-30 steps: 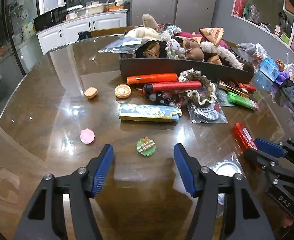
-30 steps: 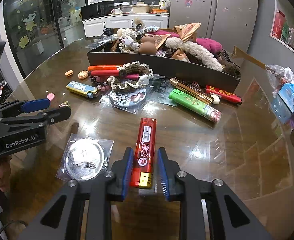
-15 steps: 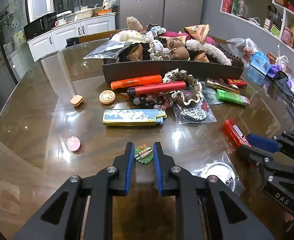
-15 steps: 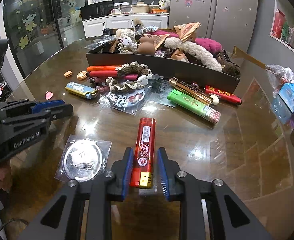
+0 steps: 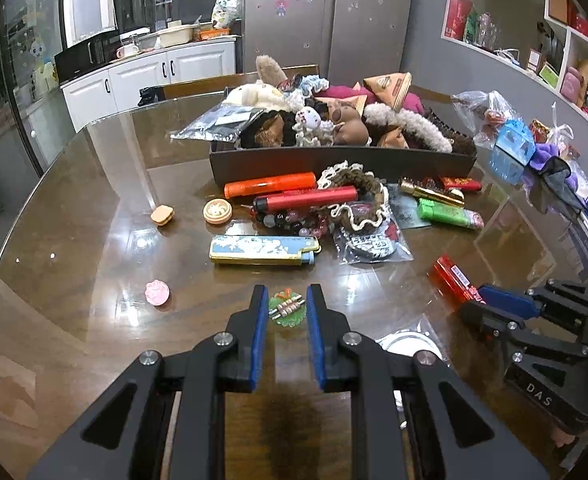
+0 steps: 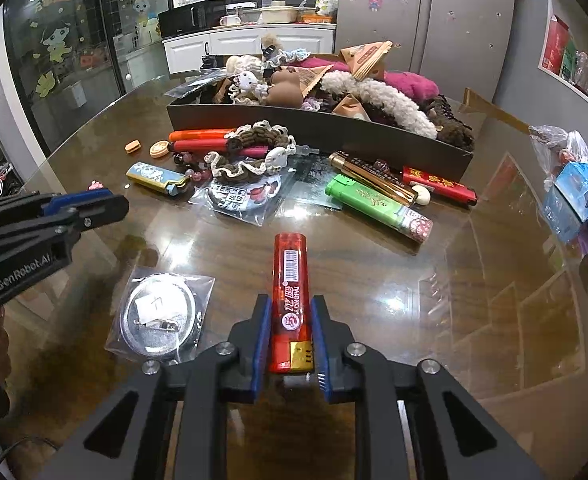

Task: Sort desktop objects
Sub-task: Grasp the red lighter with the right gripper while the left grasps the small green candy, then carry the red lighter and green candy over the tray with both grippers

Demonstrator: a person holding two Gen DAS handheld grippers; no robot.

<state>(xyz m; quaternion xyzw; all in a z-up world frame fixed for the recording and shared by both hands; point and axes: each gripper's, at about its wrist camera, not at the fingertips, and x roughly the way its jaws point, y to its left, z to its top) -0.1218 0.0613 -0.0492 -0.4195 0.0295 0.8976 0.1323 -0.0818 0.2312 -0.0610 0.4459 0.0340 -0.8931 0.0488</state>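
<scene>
- My left gripper (image 5: 282,308) has just been closing and now has the small green charm (image 5: 287,307) between its pads, flat on the glass surface (image 5: 94,240). The pads look pressed against its edges.
- My right gripper (image 6: 292,320) has just tightened and is clamped on the red lighter (image 6: 292,280), which sticks out forward beyond the fingertips with its metal end back between the pads.
- The box (image 5: 334,160) is well away, behind the loose clutter, and already heaped.
- Risk on the left: the charm is thin and low, so I judge the pads may ride over it and leave it behind on lifting.
- Risk on the right: the grip sits at the lighter's rear, so its long front could droop or pivot.
- Both grippers are near each other; swinging toward the box at once could knock them together or sweep the bagged badge (image 6: 160,316).
</scene>
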